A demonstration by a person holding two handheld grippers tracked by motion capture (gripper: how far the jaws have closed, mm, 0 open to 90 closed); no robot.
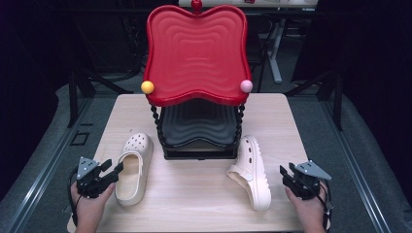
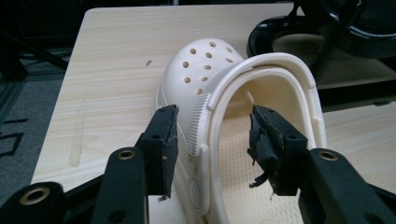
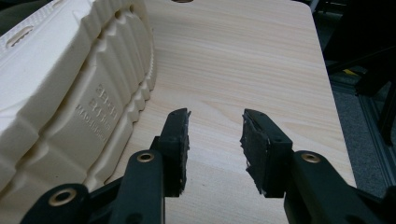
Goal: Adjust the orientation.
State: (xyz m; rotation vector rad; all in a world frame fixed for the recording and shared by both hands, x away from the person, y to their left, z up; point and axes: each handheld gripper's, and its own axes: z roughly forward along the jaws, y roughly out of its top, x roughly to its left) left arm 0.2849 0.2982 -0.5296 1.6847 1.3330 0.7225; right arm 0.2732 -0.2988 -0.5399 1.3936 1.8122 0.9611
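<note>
Two cream clogs lie on a wooden table (image 1: 194,208). The left clog (image 1: 133,167) (image 2: 201,60) stands upright with its toe pointing away. My left gripper (image 1: 112,167) (image 2: 213,114) is open astride the clog's left side wall and heel strap: one jaw outside the shoe, the other inside it. A gap remains at the inner pad. The right clog (image 1: 250,170) (image 3: 70,93) lies on its side, its ridged sole turned toward my right gripper (image 1: 286,169) (image 3: 215,115). That gripper is open just right of the sole, over bare table, with nothing between its jaws.
A two-tier rack stands at the table's middle back: a red wavy tray (image 1: 194,53) on top and a black tray (image 1: 197,126) below, on twisted black posts. A yellow ball (image 1: 147,87) and a pink ball (image 1: 246,86) mark the red tray's front corners.
</note>
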